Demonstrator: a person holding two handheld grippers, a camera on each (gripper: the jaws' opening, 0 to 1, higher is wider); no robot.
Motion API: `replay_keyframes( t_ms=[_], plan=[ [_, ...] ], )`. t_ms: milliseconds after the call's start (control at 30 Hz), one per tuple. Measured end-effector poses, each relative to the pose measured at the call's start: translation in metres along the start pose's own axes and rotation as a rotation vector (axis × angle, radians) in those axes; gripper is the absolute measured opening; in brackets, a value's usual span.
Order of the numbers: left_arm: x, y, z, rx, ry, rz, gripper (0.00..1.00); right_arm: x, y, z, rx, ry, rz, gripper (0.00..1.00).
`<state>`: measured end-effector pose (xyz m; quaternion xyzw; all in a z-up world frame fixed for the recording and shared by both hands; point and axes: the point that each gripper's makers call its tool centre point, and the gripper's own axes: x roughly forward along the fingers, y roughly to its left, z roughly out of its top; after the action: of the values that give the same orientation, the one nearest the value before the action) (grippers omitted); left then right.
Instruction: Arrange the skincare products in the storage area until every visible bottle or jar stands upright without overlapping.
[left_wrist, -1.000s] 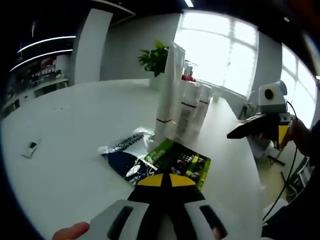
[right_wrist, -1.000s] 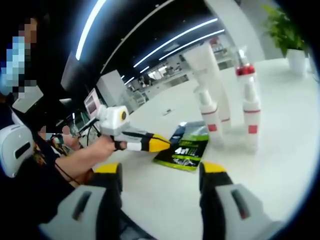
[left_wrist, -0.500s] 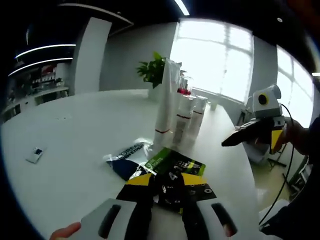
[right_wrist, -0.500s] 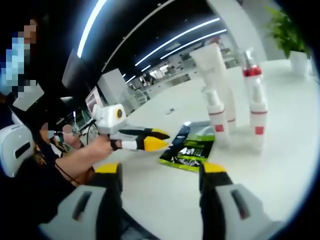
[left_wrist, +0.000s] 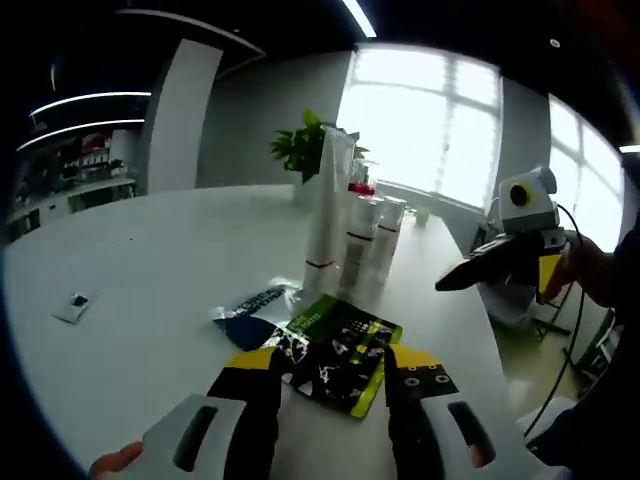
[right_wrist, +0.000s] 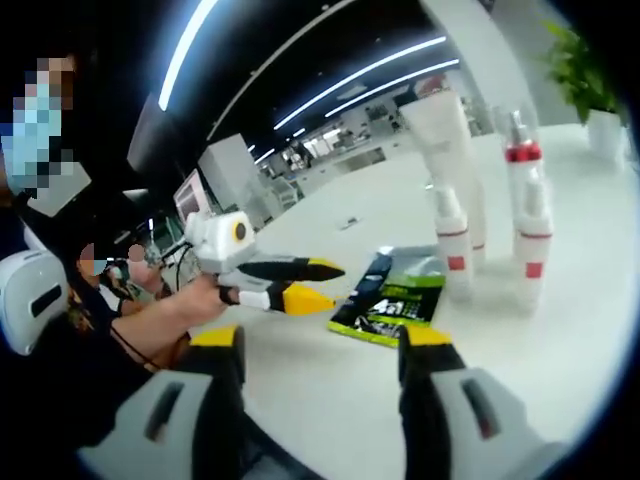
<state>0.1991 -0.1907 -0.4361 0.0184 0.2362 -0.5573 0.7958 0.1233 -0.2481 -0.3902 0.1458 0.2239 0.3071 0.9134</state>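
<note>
Bottles: a tight group of white bottles (left_wrist: 352, 232) stood upright on the white table (left_wrist: 150, 290), beyond two flat packets; in the right gripper view the same group (right_wrist: 480, 215) stood at the far right of the tabletop.
Hard to make out: in the left gripper view the bottles overlapped one another against the bright window, so their number could not be told; labels were too small to read.
Tall tube: a white tube (left_wrist: 326, 215) rose above the rest; in the right gripper view its wide end (right_wrist: 440, 130) pointed up.
Red caps: two spray bottles with red collars (right_wrist: 525, 235) showed plainly in the right gripper view; the left gripper view gave just a red spot among the bottles.
Packets: a green-and-black packet (left_wrist: 335, 352) lay flat, partly over a dark blue packet (left_wrist: 252, 312), just ahead of the left gripper's jaws.
Left gripper: left gripper (left_wrist: 328, 368) hovered low over the green packet, jaws apart and holding nothing; seen from the side in the right gripper view (right_wrist: 318, 284), its yellow tips were likewise parted.
Right gripper: right gripper (right_wrist: 318, 345) was held above the table, jaws wide apart and empty; it also showed at the right of the left gripper view (left_wrist: 540, 275).
Background: a potted plant (left_wrist: 300, 150) stood behind the bottles; a small flat item (left_wrist: 75, 305) lay well apart on the table, too small to identify.
</note>
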Motion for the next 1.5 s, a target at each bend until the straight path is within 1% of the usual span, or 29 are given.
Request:
replay_keyframes(
  t_ms=[100, 167, 433, 467, 533, 600, 767, 867, 933, 1067, 1133, 1167, 1333, 1500],
  plan=[
    [-0.003, 0.000, 0.000, -0.006, -0.004, -0.003, 0.47, 0.001, 0.002, 0.001, -0.001, 0.000, 0.000, 0.63],
    [-0.006, 0.000, 0.001, 0.000, -0.016, -0.003, 0.48, 0.002, 0.004, 0.001, -0.004, 0.002, 0.000, 0.63],
    [-0.013, 0.006, 0.002, 0.001, -0.028, 0.014, 0.52, 0.005, 0.008, 0.002, -0.005, 0.004, 0.004, 0.63],
    [-0.014, 0.007, 0.002, -0.001, -0.028, 0.014, 0.55, 0.005, 0.009, 0.002, -0.006, 0.005, 0.004, 0.63],
    [-0.015, 0.008, 0.002, -0.001, -0.028, 0.018, 0.63, 0.007, 0.010, 0.003, -0.008, 0.006, 0.007, 0.63],
    [-0.017, 0.010, 0.002, 0.010, -0.032, 0.028, 0.67, 0.008, 0.011, 0.003, -0.008, 0.008, 0.008, 0.63],
    [-0.023, 0.014, 0.003, 0.021, -0.046, 0.031, 0.71, 0.010, 0.013, 0.003, -0.014, 0.015, 0.009, 0.63],
    [-0.027, 0.018, 0.000, 0.024, -0.046, 0.046, 0.76, 0.012, 0.015, 0.004, -0.014, 0.016, 0.010, 0.63],
    [-0.029, 0.020, -0.001, 0.018, -0.045, 0.052, 0.83, 0.015, 0.017, 0.003, -0.015, 0.018, 0.013, 0.63],
    [-0.036, 0.024, -0.003, 0.021, -0.050, 0.069, 0.89, 0.019, 0.021, 0.003, -0.018, 0.025, 0.020, 0.63],
    [-0.041, 0.029, -0.001, 0.022, -0.072, 0.086, 0.95, 0.021, 0.022, 0.004, -0.018, 0.024, 0.021, 0.63],
    [-0.043, 0.033, 0.001, 0.025, -0.090, 0.108, 1.00, 0.022, 0.023, 0.004, -0.019, 0.024, 0.022, 0.63],
    [-0.056, 0.044, 0.001, 0.024, -0.107, 0.134, 0.99, 0.026, 0.027, 0.004, -0.022, 0.029, 0.025, 0.63],
    [-0.070, 0.053, -0.004, 0.016, -0.106, 0.157, 0.99, 0.032, 0.033, 0.006, -0.030, 0.031, 0.032, 0.63]
  ],
)
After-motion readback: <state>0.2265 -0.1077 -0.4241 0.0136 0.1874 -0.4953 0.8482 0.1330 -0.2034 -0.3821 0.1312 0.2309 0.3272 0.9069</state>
